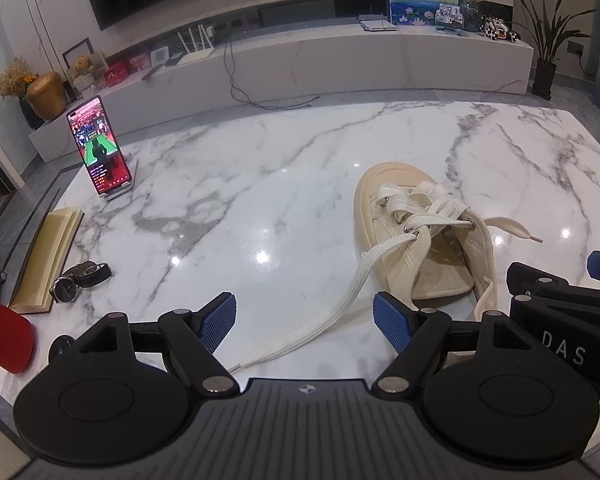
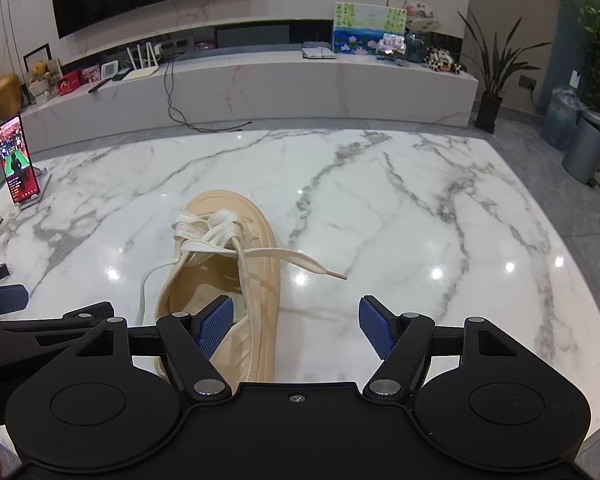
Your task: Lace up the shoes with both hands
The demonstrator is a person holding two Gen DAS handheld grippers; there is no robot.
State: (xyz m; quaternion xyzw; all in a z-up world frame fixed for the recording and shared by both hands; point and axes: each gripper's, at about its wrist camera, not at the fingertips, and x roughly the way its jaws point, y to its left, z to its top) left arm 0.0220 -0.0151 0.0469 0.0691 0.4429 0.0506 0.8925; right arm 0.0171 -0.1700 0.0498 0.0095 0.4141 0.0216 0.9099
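Observation:
A cream canvas shoe (image 1: 432, 256) (image 2: 236, 280) lies on the marble table (image 1: 260, 184), toe pointing away, white lace crossed through its eyelets. The left lace end (image 1: 324, 316) trails toward me and passes between the fingers of my left gripper (image 1: 305, 322), which stands open; its tip (image 1: 236, 367) rests on the table. The right lace end (image 2: 300, 261) lies flat to the shoe's right. My right gripper (image 2: 296, 326) is open, hovering by the heel; its left pad (image 2: 216, 326) overlaps the heel's collar. Nothing is held.
A lit phone on a stand (image 1: 99, 148) sits at far left. An open book (image 1: 48, 256), a wristwatch (image 1: 80, 280) and a red mug (image 1: 4, 340) crowd the near left edge. The right gripper's body (image 1: 564, 312) shows at the left view's right.

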